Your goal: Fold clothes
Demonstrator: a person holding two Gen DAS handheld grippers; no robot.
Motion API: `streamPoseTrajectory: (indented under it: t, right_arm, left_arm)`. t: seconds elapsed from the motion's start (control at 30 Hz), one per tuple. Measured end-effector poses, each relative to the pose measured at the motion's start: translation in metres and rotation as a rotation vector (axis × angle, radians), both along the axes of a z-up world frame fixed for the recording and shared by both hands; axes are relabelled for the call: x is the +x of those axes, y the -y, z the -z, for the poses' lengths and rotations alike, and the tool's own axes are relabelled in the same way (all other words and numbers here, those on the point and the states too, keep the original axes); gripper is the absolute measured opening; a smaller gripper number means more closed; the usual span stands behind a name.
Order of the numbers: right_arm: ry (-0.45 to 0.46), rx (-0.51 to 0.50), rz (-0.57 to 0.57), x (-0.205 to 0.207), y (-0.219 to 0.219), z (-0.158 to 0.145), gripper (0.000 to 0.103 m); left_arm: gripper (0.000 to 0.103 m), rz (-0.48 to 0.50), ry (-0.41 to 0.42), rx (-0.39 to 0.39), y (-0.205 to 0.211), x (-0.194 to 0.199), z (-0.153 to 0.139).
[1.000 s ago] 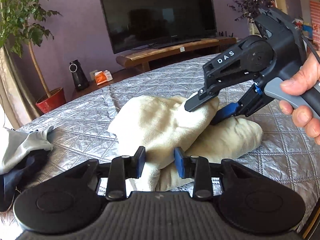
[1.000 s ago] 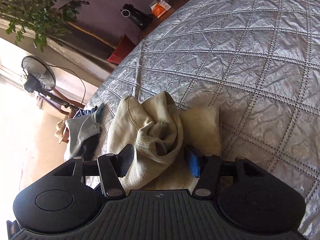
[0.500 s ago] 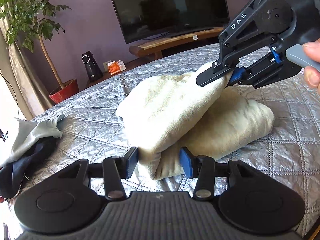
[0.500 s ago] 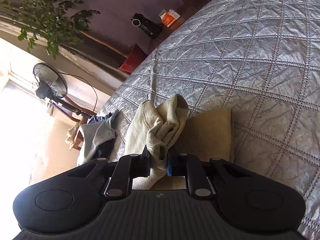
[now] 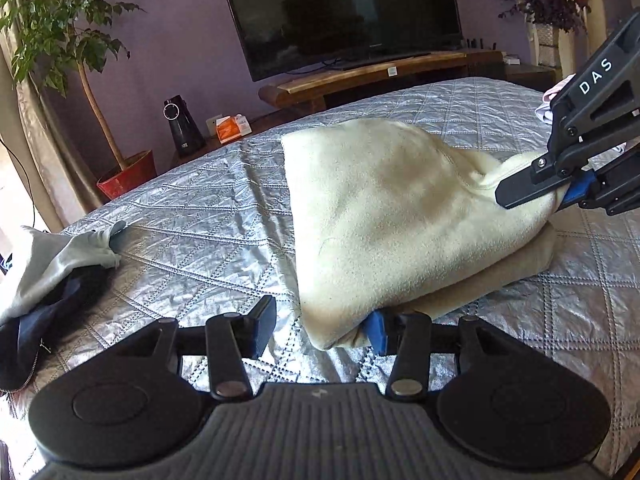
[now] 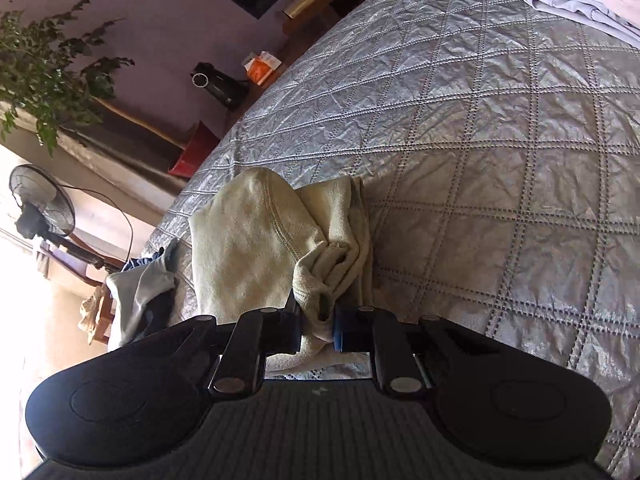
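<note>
Cream fleece garment (image 5: 392, 216) lies partly folded on the silver quilted bed (image 5: 208, 240), its upper layer lifted off the lower one. The right gripper (image 6: 318, 326) has its jaws pressed together on a bunched hem of the fleece, which hangs between the two pads; in the left wrist view that same gripper (image 5: 560, 192) pinches the far right corner of the raised layer. The left gripper (image 5: 320, 330) has its jaws spread wide: the near corner of the garment touches the blue right pad, while the left pad stands apart over bare quilt. A grey and navy heap of clothes (image 5: 48, 276) lies well apart at the bed's left edge.
</note>
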State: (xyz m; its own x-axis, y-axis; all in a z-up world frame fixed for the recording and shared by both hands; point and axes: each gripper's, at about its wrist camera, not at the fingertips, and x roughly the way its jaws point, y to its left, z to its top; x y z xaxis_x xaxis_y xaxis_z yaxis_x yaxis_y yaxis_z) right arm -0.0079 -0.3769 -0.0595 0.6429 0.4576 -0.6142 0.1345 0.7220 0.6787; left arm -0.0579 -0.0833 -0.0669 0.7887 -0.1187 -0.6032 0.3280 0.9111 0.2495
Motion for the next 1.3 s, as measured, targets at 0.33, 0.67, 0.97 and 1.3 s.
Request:
streamPoseTrajectory:
  t: [0.33,0.67,0.97,1.3]
  right_arm:
    - [-0.031,-0.132,0.009,-0.012,-0.01,0.01,0.019]
    - [-0.004,-0.171,-0.018,-0.015,-0.012,0.01,0.018]
    - [0.017,-0.21,-0.055,-0.016,-0.017,0.008,0.019]
    - [0.018,-0.194,-0.051,-0.018,-0.015,0.01,0.019]
  left_arm:
    - [0.049,0.005,-0.036,-0.045,-0.012,0.003,-0.008]
    - [0.047,0.055,-0.07,-0.322,-0.047,0.004,-0.052]
    - [0.051,0.115,-0.08,-0.473,-0.063,0.008,-0.104]
    - [0.051,-0.023,-0.217,-0.352,-0.031,0.101,-0.06]
